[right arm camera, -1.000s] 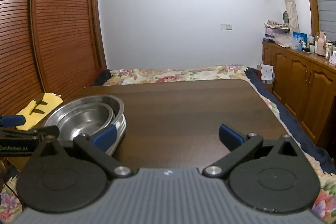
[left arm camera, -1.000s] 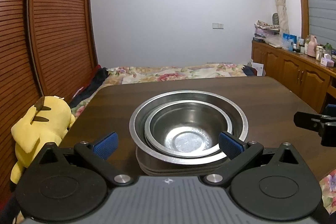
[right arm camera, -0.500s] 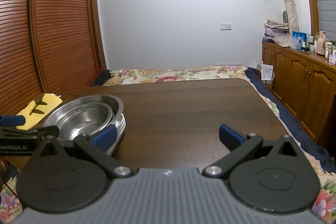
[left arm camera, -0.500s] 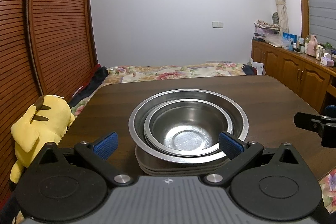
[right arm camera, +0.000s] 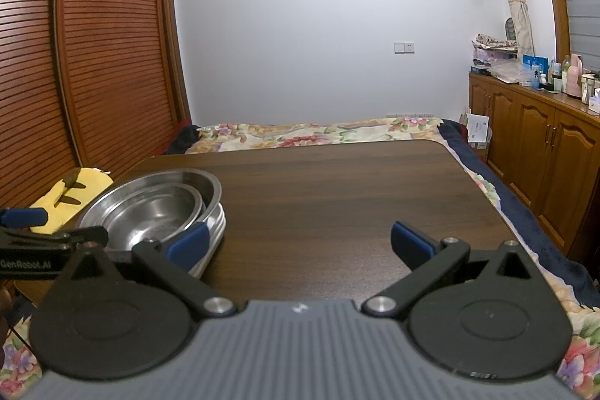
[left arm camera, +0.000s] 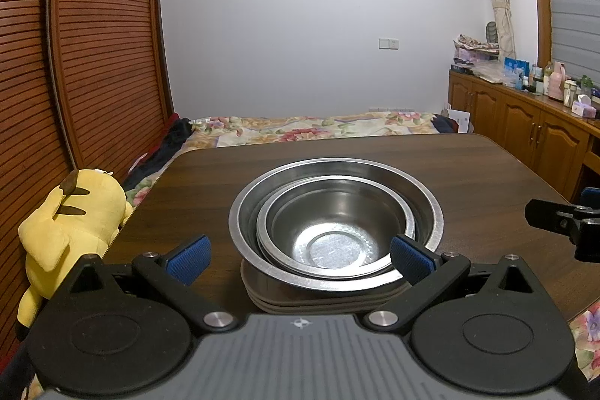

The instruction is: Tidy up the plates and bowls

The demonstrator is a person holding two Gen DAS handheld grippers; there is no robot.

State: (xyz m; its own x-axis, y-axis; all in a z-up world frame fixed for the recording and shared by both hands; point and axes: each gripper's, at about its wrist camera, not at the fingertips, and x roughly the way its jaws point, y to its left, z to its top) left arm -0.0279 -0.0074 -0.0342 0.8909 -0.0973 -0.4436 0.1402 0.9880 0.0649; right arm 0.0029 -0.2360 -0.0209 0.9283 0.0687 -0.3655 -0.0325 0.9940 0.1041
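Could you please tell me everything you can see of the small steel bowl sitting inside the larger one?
The small steel bowl looks like brushed stainless metal, round, with a flat rolled rim and a flat, textured circular base. It is empty and upright, nested inside the large steel bowl, sitting toward its near side. That pair rests on a stack of plates on the dark wooden table. Neither gripper touches it.

bowls (left arm camera: 333, 223) hide most of the plates (left arm camera: 326, 304) beneath them.
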